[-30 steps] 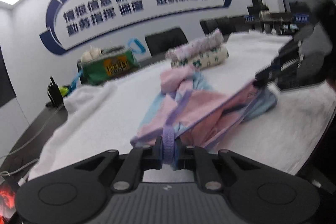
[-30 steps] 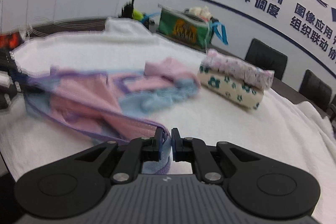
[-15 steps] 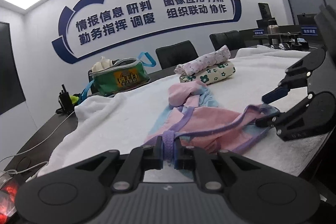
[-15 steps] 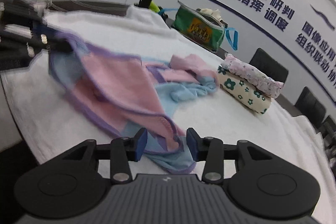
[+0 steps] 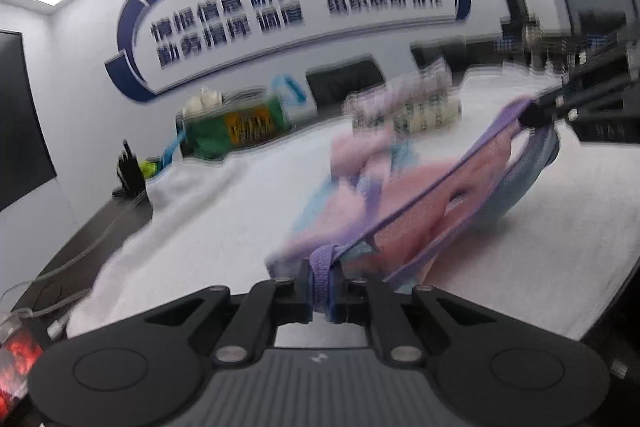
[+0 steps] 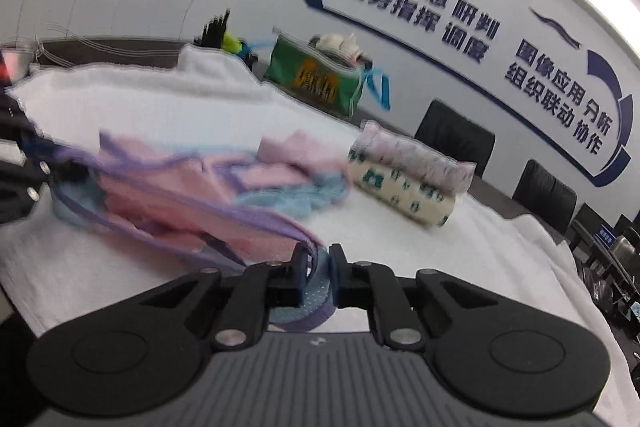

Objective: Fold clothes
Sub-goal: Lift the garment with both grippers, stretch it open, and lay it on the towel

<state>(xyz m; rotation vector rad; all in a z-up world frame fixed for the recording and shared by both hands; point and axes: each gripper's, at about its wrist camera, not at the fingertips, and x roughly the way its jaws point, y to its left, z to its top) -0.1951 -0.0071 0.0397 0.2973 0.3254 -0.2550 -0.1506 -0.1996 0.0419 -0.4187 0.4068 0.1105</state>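
1. Left wrist view, far left: a dark table edge w/ thin cables (image 5: 60,269) and a red glowing thing (image 5: 16,355) in the bottom left corner.
2. Upper left-middle: a green bag (image 5: 236,127) w/ blue straps, at the back of the white towel (image 5: 192,227).
3. Bottom middle: left gripper (image 5: 323,293) is pinched tight on the purple edge of the pink and blue garment (image 5: 400,195).
4. The garment is stretched up to the right; its far corner is in the right gripper (image 5: 532,115), mid right of frame. The rest sags onto the towel.
5. Right wrist view: garment fills left-middle, blurry; the right gripper, bottom middle, is squeezed shut on its purple and blue hem.
6. Right of middle: two rolled clothes (image 6: 404,171), stacked, apart from the garment.
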